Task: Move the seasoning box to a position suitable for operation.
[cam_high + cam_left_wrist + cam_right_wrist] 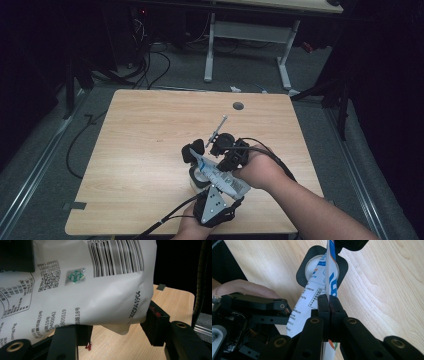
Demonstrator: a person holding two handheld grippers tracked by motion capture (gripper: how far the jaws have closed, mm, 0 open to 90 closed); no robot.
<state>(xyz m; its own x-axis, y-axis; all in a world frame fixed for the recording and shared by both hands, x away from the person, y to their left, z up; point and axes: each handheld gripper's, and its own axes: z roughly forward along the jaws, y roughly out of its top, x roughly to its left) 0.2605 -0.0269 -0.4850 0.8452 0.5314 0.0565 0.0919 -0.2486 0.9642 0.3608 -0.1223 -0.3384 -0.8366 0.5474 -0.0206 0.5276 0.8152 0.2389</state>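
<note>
Your right gripper (pixel 329 302) has its jaws pressed together on the thin edge of a white and blue printed pouch (pixel 317 290), while your left gripper (pixel 117 332) holds its jaws wide apart around the pouch's lower corner — whether they actually pinch it, I cannot tell. The pouch hangs just above a white ring in a black square holder (pixel 343 267) on the wooden table (pixel 145 145), near its front edge. On the pouch you can read a barcode, a QR code, a green square mark and the digits "20250419C4" — the remaining print is too small.
</note>
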